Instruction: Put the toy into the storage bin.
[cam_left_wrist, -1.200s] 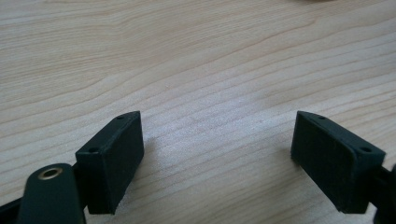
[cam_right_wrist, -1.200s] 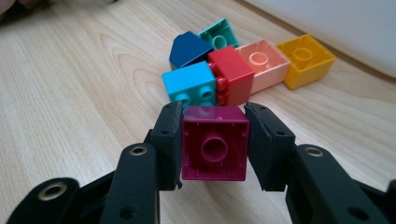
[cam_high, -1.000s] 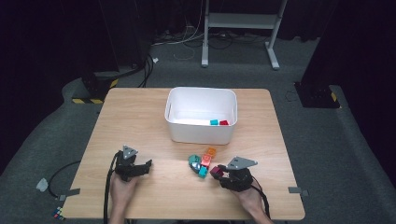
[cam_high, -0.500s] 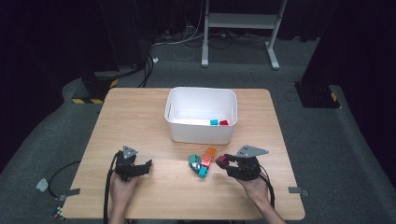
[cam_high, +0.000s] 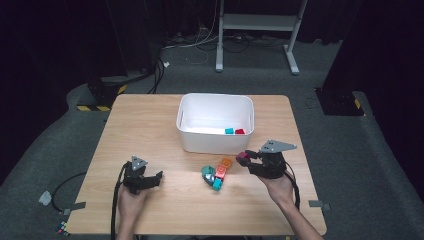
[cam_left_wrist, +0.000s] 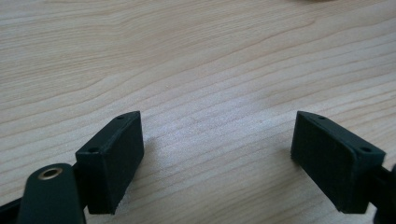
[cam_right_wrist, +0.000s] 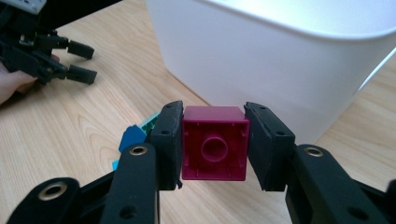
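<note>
**Magenta block clamped in the right gripper beside the bin**

High view: the right gripper (cam_high: 248, 159) is hovering above the tabletop (cam_high: 150, 130), just in front of the white bin (cam_high: 216, 142), and is carrying a magenta block (cam_high: 243, 157) between its jaws. A small cluster of loose blocks (cam_high: 216, 175) — orange, teal, and what is probably a grey-green piece — is lying between the two hands. Two more blocks, one teal and one red, are sitting inside the bin. The left gripper (cam_high: 156, 178) is resting low over bare wood, well apart from the cluster.

Left gripper view: its jaws are standing wide apart with nothing between them — only wood grain underneath.

Right gripper view: both pads are pressing on the sides of the magenta block (cam_right_wrist: 215, 142), hollow underside facing the camera. The bin wall (cam_right_wrist: 280, 65) is rising just behind it.
</note>
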